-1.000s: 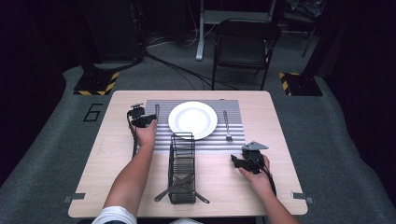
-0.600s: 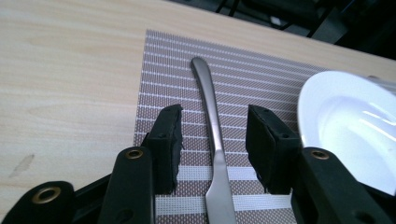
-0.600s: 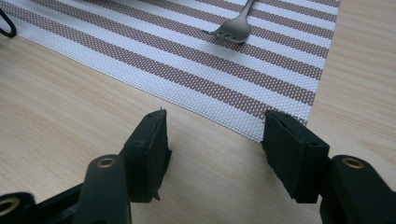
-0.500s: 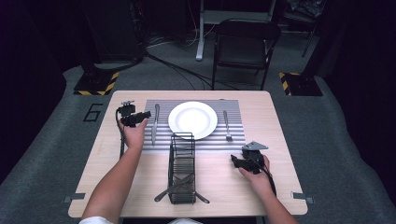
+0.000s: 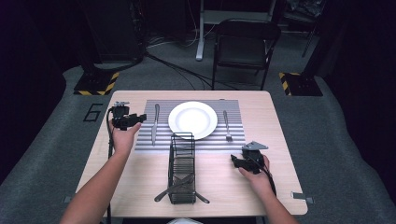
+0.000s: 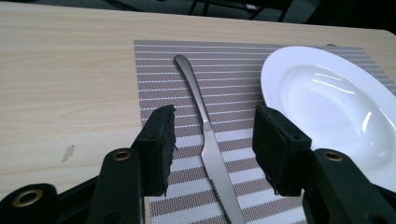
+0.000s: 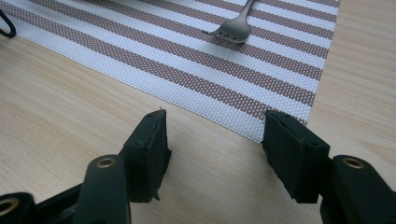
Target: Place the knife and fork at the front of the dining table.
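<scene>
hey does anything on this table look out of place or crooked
Mostly tidy: knife and fork lie straight beside the plate on the placemat. The odd bit is the black wire rack, with utensil handles poking out askew at its near end.

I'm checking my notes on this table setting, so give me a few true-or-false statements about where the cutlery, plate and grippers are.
1. The knife lies on the mat to the left of the plate. True.
2. The left gripper is shut on the knife. False: its jaws stand open, with the knife on the mat seen between them.
3. The fork lies on the plate. False: it lies on the mat to the right of the plate.
4. The right gripper is open over bare table near the mat's corner. True.
5. The wire rack stands on the plate. False: it stands on the table, nearer the person.
</scene>
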Demonstrator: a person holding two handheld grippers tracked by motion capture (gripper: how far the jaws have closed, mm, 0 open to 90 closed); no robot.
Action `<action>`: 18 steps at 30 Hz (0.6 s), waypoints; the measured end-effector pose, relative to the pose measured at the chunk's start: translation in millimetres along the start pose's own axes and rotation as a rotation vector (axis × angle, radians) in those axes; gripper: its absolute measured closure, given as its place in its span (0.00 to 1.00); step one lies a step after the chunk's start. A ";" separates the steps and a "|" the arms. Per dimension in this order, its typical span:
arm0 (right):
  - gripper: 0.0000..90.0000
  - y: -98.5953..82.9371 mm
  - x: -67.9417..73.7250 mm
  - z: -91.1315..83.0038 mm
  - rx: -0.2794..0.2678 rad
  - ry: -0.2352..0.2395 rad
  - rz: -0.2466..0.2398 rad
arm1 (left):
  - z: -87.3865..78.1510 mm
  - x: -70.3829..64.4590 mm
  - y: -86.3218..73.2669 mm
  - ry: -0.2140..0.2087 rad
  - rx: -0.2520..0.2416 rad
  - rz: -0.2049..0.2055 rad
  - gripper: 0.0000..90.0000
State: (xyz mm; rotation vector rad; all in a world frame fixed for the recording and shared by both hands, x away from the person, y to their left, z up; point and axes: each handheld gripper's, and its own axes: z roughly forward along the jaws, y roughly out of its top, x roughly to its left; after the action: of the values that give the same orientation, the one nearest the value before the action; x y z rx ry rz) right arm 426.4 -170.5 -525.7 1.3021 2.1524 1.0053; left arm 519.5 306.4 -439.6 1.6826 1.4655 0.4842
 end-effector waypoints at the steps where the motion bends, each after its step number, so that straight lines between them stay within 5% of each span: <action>1: 0.44 0.0 0.0 0.0 0.000 0.000 0.000 | -3.0 -0.5 -1.3 -0.002 0.000 0.017 0.54; 14: 0.44 0.0 0.0 0.0 0.000 0.000 0.000 | -43.6 -2.4 -16.5 -0.014 0.017 0.173 0.51; 18: 0.44 0.1 0.1 0.1 0.000 -0.001 0.001 | -54.1 -1.4 -20.3 -0.030 0.023 0.192 0.50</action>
State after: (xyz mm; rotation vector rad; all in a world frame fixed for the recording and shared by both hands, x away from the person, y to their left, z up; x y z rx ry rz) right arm 426.5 -170.3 -525.7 1.3029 2.1511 1.0048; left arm 466.2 322.4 -423.7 1.8508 1.2993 0.5450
